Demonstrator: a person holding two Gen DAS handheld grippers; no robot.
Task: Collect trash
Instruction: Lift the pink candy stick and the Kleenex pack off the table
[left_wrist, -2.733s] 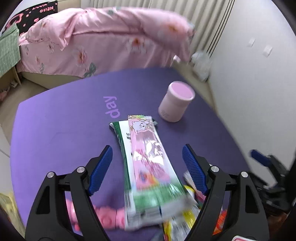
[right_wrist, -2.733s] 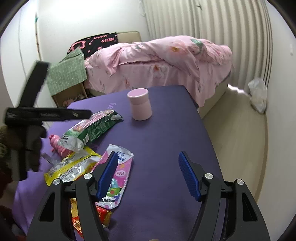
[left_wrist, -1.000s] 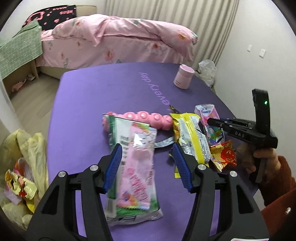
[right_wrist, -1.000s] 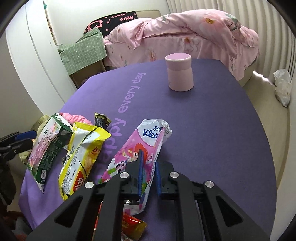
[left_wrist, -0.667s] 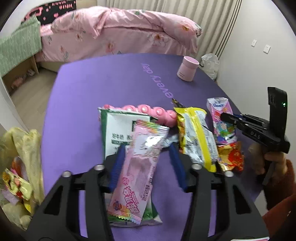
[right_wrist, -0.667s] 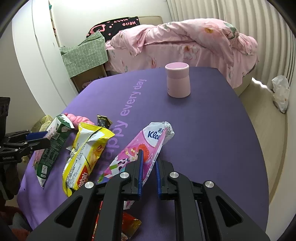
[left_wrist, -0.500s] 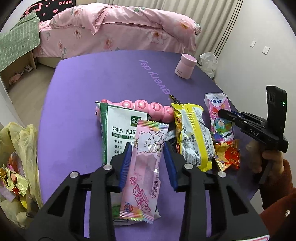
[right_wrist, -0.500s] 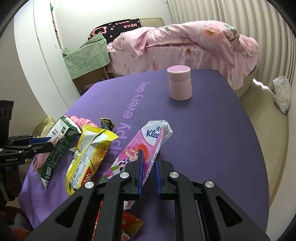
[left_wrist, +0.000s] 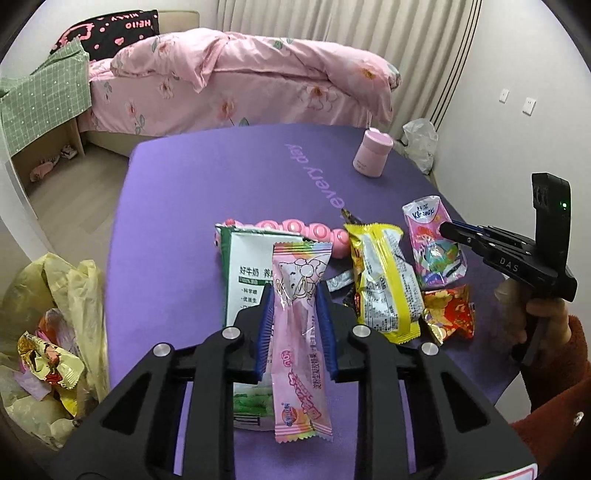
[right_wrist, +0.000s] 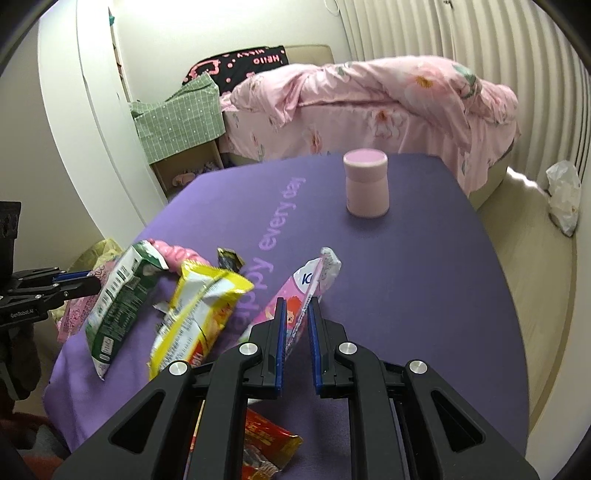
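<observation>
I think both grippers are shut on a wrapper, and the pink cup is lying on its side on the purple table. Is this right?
Not quite: the pink cup stands upright, as the right wrist view shows. The left gripper is shut on the pink candy wrapper, the right gripper on the tissue pack.

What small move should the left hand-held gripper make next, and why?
Probably swing left and carry its load over the yellow trash bag. The left hand-held gripper is shut on the pink candy wrapper, which looks lifted off the green milk packet. The bag sits open beside the table's left edge and already holds wrappers.
</observation>
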